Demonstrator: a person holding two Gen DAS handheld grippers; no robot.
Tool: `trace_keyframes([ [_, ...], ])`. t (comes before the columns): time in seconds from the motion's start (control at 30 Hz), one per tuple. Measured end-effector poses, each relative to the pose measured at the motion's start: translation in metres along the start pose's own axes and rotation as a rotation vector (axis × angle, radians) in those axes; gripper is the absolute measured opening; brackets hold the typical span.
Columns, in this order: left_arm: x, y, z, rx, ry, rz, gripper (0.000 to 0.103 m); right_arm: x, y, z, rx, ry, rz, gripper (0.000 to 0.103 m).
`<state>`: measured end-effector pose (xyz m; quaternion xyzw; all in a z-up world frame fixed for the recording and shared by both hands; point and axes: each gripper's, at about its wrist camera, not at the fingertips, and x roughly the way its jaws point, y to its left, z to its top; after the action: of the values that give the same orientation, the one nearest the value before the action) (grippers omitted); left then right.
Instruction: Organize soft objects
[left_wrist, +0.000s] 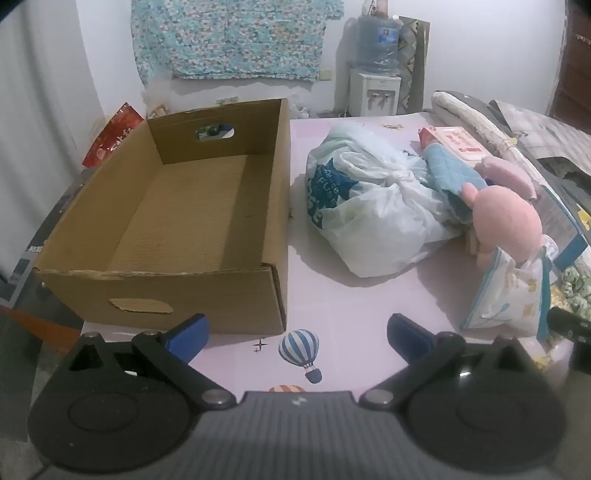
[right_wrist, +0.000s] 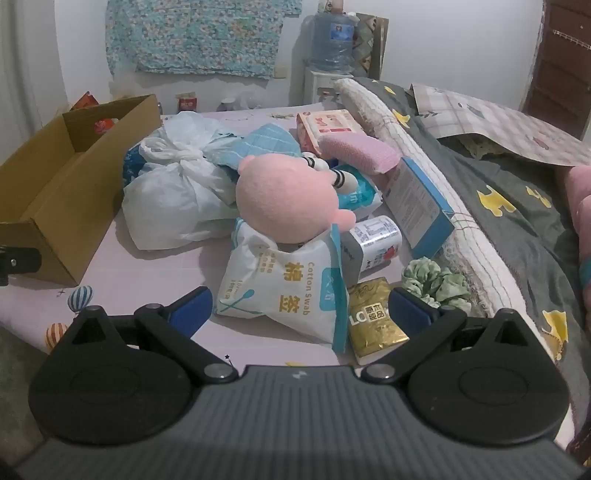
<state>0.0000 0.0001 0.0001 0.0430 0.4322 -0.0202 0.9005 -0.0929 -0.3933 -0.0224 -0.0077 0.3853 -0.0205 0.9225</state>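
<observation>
Right now both grippers are hovering with jaws spread wide and empty, the right gripper (right_wrist: 301, 308) nearer the crinkly cotton swab pack (right_wrist: 280, 284) lying just ahead under the round pink plush toy (right_wrist: 286, 201), the left gripper (left_wrist: 297, 332) facing the empty cardboard box (left_wrist: 177, 229) at the bed's left edge

— Where's the pink plush toy (right_wrist: 286, 197)?
— Right of the empty cardboard box (left_wrist: 177, 221), lying atop the cotton swab pack (right_wrist: 280, 291).
— And the knotted white plastic bag (left_wrist: 369, 206)?
— Between box and plush, slumped beside a blue cloth (right_wrist: 266, 144).
</observation>
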Motion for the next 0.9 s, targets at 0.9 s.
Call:
trace_keyframes([
  [0.9, -0.0073, -0.0002, 0.0044, 0.005, -0.024, -0.020, 0.103, -0.0048, 0.0025, 0.0012, -0.028, 0.004, -0.016, 0.102],
])
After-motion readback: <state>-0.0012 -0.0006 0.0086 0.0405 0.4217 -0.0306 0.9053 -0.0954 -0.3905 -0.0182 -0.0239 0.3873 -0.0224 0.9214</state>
